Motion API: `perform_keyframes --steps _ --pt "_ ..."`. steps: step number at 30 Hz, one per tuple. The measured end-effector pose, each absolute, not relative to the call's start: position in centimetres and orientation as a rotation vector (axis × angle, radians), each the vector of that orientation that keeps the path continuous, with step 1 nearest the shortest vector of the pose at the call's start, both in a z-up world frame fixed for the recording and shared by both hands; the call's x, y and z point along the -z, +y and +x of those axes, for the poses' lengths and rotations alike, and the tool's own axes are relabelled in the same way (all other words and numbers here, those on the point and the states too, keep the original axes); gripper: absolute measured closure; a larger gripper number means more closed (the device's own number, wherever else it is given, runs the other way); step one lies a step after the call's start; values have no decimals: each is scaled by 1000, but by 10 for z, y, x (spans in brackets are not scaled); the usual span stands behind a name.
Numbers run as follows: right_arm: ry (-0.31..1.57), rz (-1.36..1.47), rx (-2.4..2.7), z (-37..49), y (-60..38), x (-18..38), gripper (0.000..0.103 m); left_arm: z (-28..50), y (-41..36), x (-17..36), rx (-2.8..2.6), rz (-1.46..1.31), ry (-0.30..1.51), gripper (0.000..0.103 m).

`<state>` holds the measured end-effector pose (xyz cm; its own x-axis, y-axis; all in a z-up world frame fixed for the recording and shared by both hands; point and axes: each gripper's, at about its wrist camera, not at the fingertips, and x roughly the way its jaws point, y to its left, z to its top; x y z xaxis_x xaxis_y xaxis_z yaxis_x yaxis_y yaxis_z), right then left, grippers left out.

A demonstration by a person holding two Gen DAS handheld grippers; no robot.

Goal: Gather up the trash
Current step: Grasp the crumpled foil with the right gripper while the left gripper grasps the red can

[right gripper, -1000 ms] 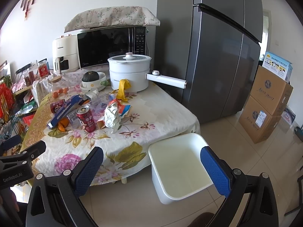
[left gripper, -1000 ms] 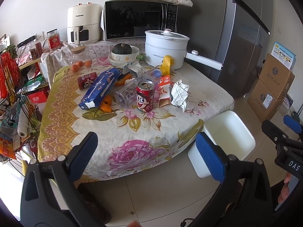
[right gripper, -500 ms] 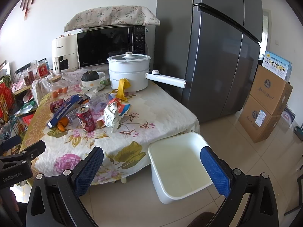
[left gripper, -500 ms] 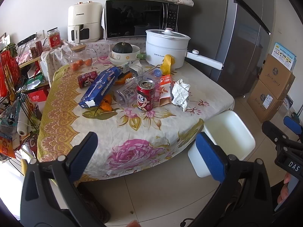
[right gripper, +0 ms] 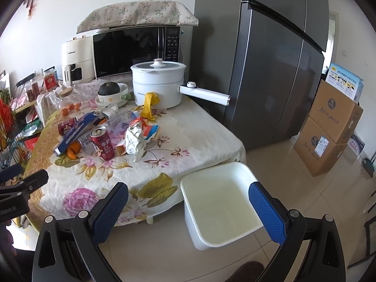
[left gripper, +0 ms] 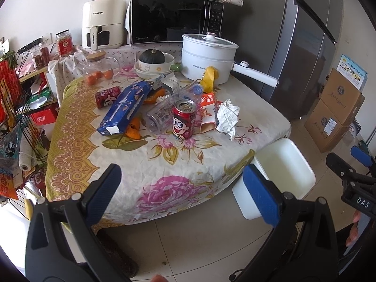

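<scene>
— How far along is it?
— Barely started: the floral-cloth counter (left gripper: pixel 178 164) carries all the litter, and the square white plastic bin (right gripper: pixel 221 206) on the floor beside it looks empty.
— The hand-held grippers?
— The left hand-held gripper (left gripper: pixel 181 195) and the right hand-held gripper (right gripper: pixel 188 209) both gape wide, holding nothing (the upright red drink can (left gripper: pixel 184 119) and the crumpled white paper wad (left gripper: pixel 228 117) await).

The left gripper (left gripper: pixel 182 189) hangs in the air in front of the table (left gripper: pixel 131 162), short of its near edge, with its blue-padded fingers (left gripper: pixel 259 193) spread wide and nothing between them. The right gripper (right gripper: pixel 186 205) hangs to the right of that, off the table's near corner, its fingers (right gripper: pixel 110 209) likewise spread wide and holding nothing.
</scene>
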<state>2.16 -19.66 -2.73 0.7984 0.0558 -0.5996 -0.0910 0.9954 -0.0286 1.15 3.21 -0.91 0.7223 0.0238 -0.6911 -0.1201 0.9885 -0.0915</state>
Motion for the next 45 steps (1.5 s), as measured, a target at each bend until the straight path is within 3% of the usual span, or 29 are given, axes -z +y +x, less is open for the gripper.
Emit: perform_keyframes --steps 10,20,23,24,30,38,42,45 --pt "803 -41 -194 99 -189 18 0 65 75 18 -70 -101 909 0" --pt "986 95 -343 187 -160 53 0 127 84 45 26 -209 953 0" --pt "1021 127 -343 210 -155 72 1 149 79 61 73 -260 975 8" --pt "1030 138 -347 217 -154 76 4 158 77 65 93 -274 986 13" --pt "1088 186 -398 247 -136 98 22 181 78 78 61 -281 1032 20" --pt "1107 264 -480 267 -110 109 34 186 77 82 57 -238 1037 20" --pt "1119 283 -498 273 -104 116 67 192 71 85 73 -213 1036 20" --pt "1100 292 -490 271 -110 111 71 197 65 88 84 -202 1029 21"
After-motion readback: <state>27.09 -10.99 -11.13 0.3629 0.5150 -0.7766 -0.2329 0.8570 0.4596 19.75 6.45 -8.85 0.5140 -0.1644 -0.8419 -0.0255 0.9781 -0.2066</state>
